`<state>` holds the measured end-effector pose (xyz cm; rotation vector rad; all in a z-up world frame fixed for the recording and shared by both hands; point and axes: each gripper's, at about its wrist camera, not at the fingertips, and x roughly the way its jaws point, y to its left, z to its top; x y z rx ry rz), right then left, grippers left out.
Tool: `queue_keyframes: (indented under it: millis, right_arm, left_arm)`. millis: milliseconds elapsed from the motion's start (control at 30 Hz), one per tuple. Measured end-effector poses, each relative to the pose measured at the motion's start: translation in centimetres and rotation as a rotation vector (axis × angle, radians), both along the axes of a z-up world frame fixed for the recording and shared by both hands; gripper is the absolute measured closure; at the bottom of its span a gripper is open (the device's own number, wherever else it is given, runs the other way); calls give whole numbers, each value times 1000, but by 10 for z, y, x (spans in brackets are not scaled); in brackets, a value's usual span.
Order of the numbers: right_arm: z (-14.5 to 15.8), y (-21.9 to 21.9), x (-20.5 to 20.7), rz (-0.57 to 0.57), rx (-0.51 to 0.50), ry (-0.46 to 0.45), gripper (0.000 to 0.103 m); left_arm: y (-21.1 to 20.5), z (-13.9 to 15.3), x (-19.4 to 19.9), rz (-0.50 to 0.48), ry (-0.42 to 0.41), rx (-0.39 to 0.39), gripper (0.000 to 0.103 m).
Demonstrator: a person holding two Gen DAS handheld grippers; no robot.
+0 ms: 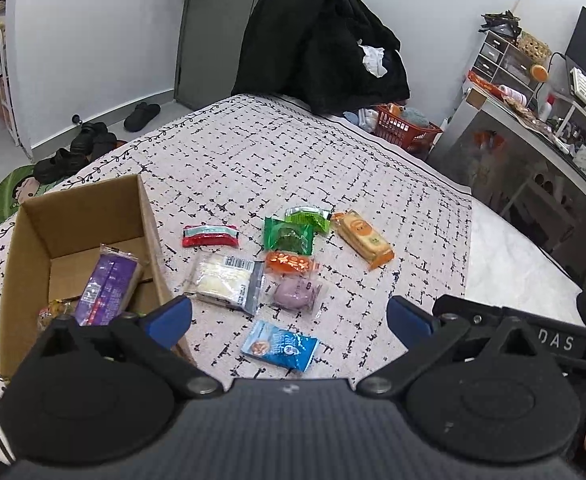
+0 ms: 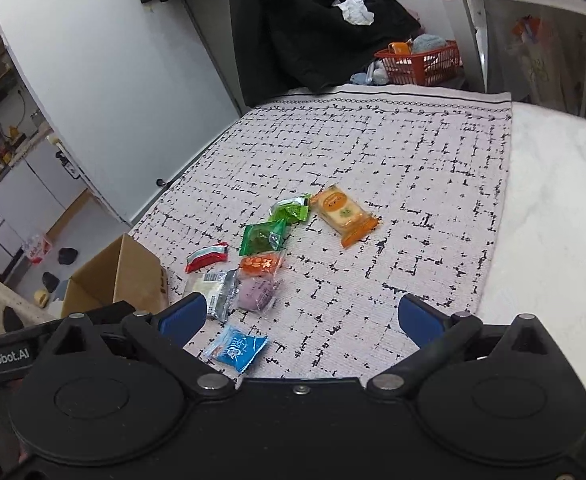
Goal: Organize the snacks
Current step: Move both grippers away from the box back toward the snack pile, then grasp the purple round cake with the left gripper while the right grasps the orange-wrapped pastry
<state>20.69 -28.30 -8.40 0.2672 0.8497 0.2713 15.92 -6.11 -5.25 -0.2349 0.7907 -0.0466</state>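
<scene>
Snacks (image 1: 281,258) loose beside box (image 1: 149,216); both jaws spread, empty

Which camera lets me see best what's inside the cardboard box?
The left wrist view. It looks down into the open cardboard box, showing a purple packet inside. The right wrist view shows only the box's outside corner, not its contents.

Your left gripper (image 1: 289,316) hangs with its jaws wide apart and empty. Left of it stands the cardboard box (image 1: 73,216), with a purple packet (image 1: 107,290) inside. Right of the box, the other snacks lie scattered; nearest to you is the blue packet (image 1: 279,345).
</scene>
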Motion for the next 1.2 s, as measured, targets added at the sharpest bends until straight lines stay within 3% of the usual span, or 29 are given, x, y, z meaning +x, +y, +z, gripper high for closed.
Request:
queue_keyframes:
  millis: [400,567,867,1033,1200]
  right_arm:
    - [-19,-14,17,-18,74,51,1]
    - [-31,-16,27,-26,107,89,15]
    - [-51,-21,53,-66,152,112,24]
    - [-63,-20,70,-79,146,132,34]
    - [-76,-22,85,-85,140,153,35]
  left_arm:
    - [-2,-15,6,79,-4,-19,0]
    - [-4,-27,11,88,-12,-17,2]
    - [-18,-43,32,50,-27,-15,8]
    - [-26,-60,55,35,1,-13,17]
    - [-26,-81,80,46,52,-27,29]
